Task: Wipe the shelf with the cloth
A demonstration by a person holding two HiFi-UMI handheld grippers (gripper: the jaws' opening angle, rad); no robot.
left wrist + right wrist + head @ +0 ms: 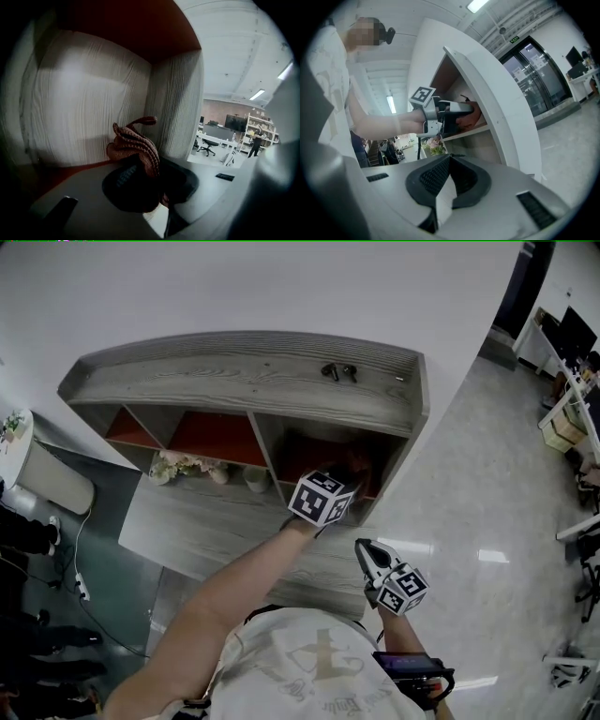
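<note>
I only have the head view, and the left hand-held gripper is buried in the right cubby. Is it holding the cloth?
Observer: Yes, the left hand-held gripper is shut on the cloth, which is bunched between its jaws.
Operator: What does the cloth look like?
Observer: Reddish-brown, ribbed knit.
Operator: And the right one?
Observer: The right hand-held gripper is shut and empty, outside the shelf.

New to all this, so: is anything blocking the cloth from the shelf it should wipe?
Nothing visible does. The left gripper holds the cloth inside the shelf's right compartment, bare walls just behind it.
</note>
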